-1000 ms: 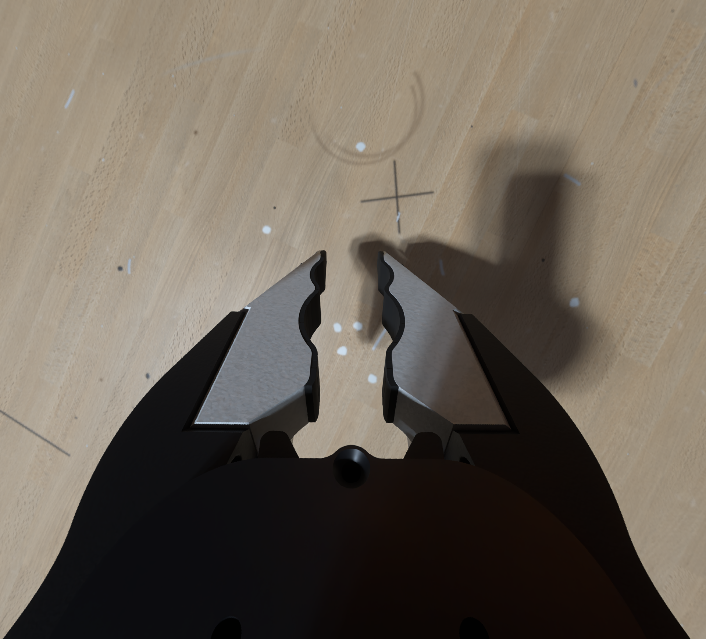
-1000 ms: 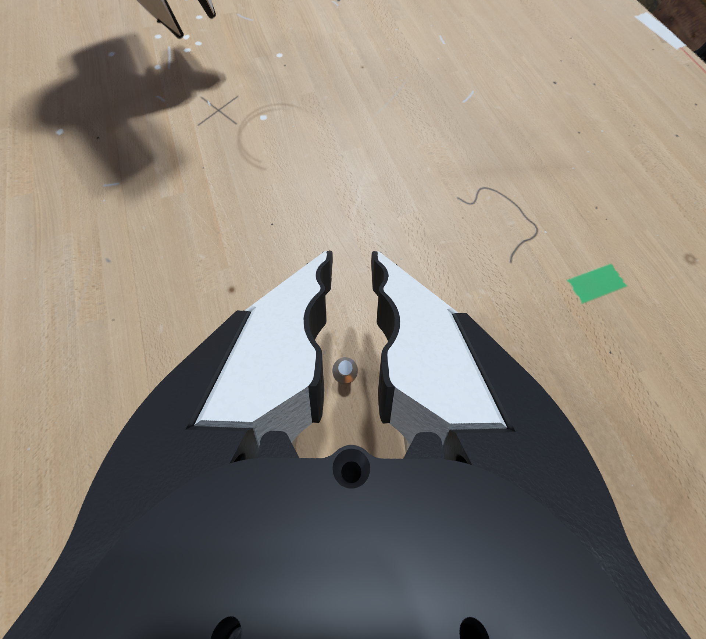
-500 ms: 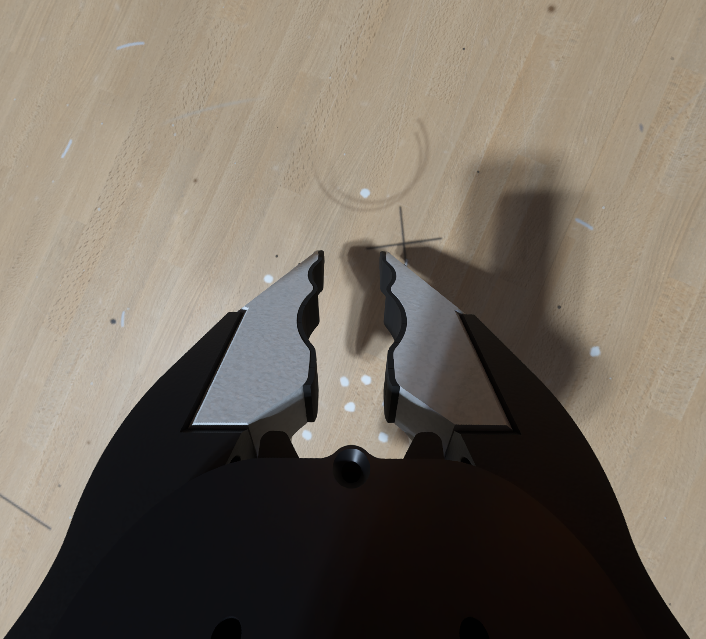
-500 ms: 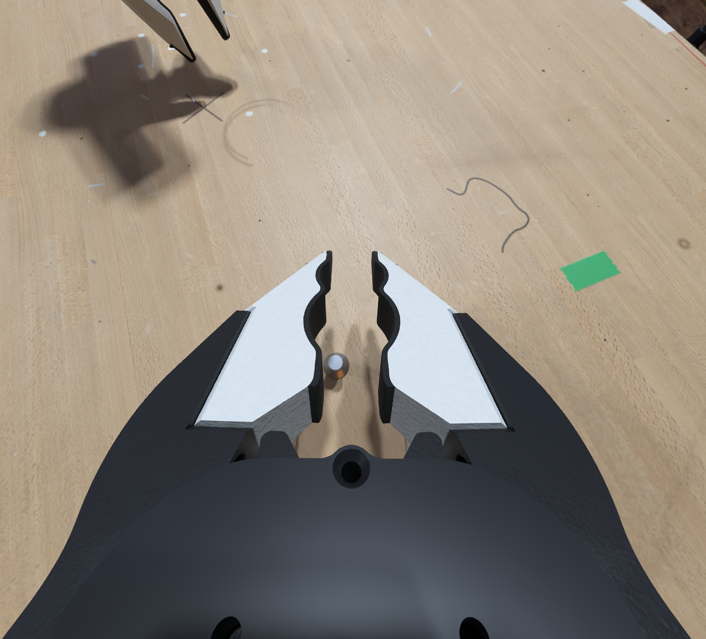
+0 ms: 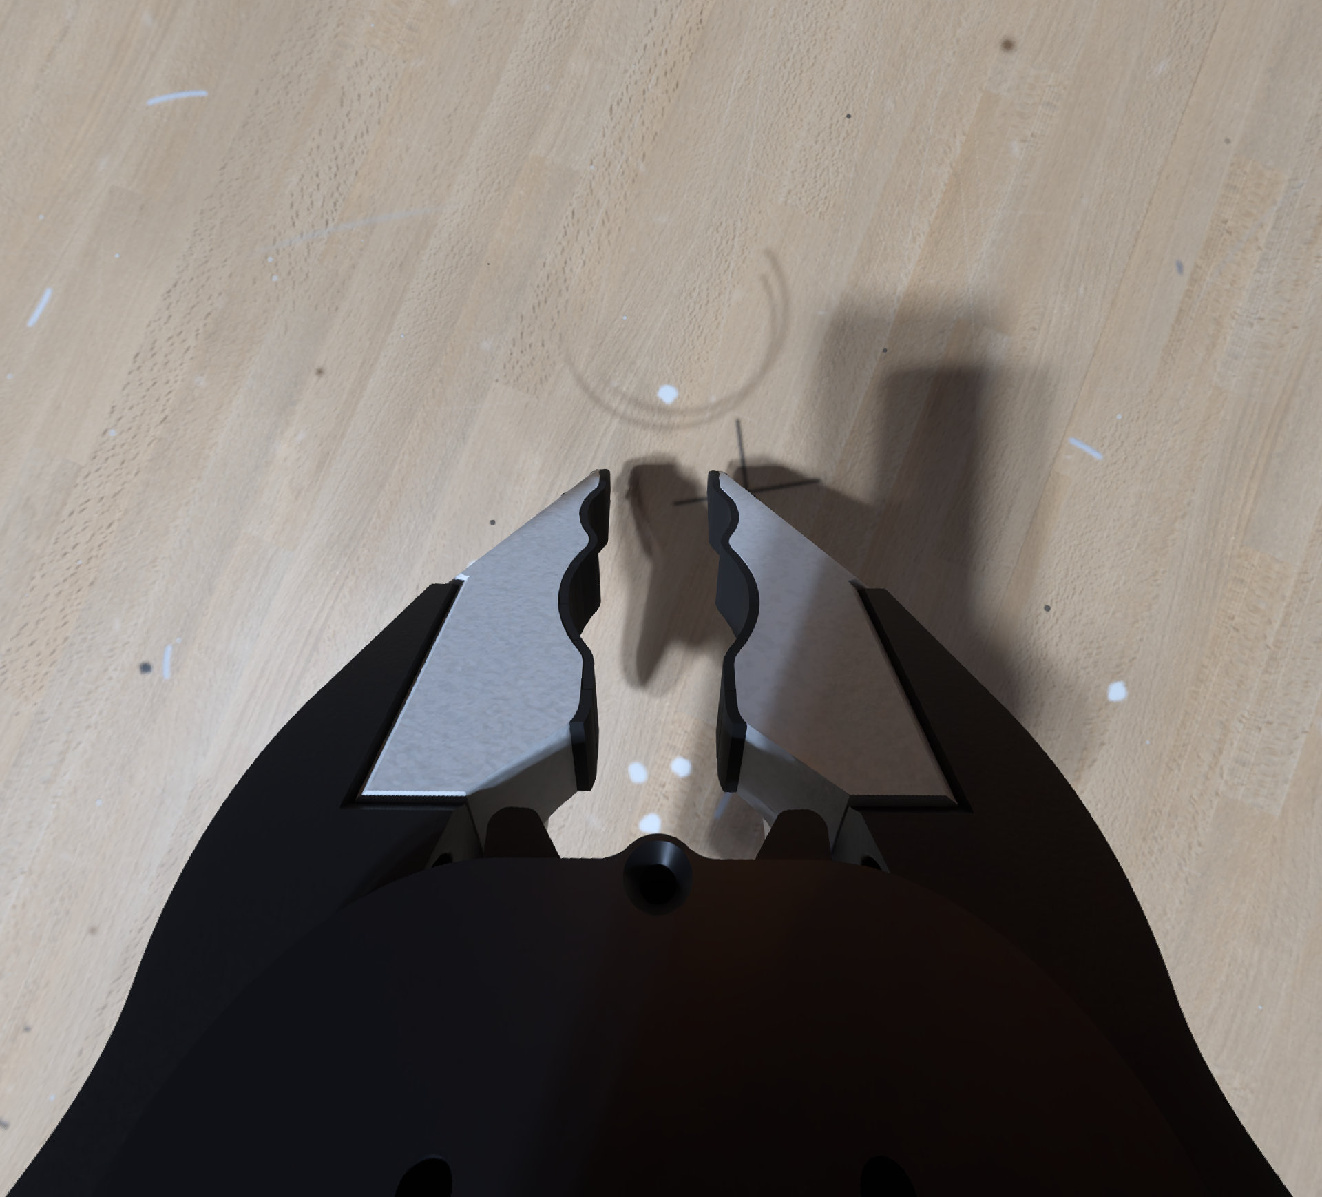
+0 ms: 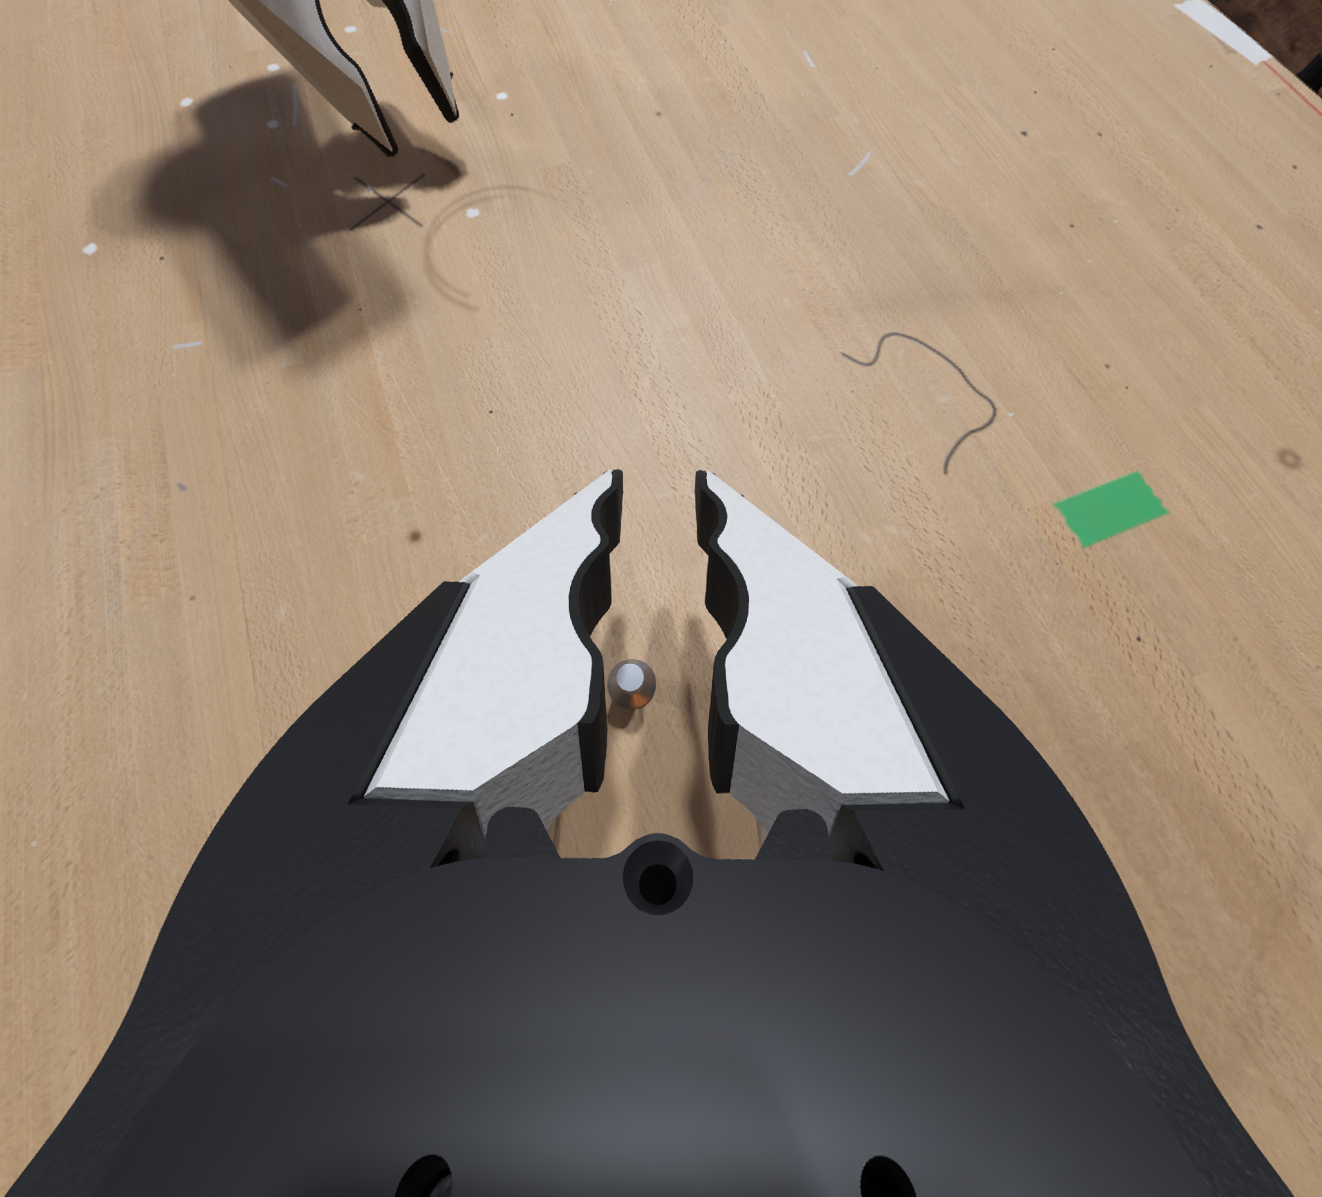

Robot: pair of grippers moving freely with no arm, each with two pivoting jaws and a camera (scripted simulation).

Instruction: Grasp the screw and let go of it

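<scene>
The screw (image 6: 631, 683) is small, with a silver head and a bronze body. It stands on the wooden table (image 6: 715, 232) between the fingers of my right gripper (image 6: 658, 479), close to the left finger and deep in the gap. The right jaws are open and do not press on it. My left gripper (image 5: 658, 483) is open and empty, hovering over a pencil cross (image 5: 744, 490) and an arc mark. It also shows in the right wrist view (image 6: 420, 134) at the far left. The screw is not in the left wrist view.
A green tape patch (image 6: 1110, 508) lies to the right, with a dark squiggly line (image 6: 930, 390) before it. The table's far right edge (image 6: 1273, 68) carries a white strip (image 6: 1223, 28). White flecks dot the wood around the cross.
The left gripper has come nearer to the right gripper, growing larger in the right wrist view. The screw has shifted from mid-gap toward the right gripper's left finger. Both grippers stayed open.
</scene>
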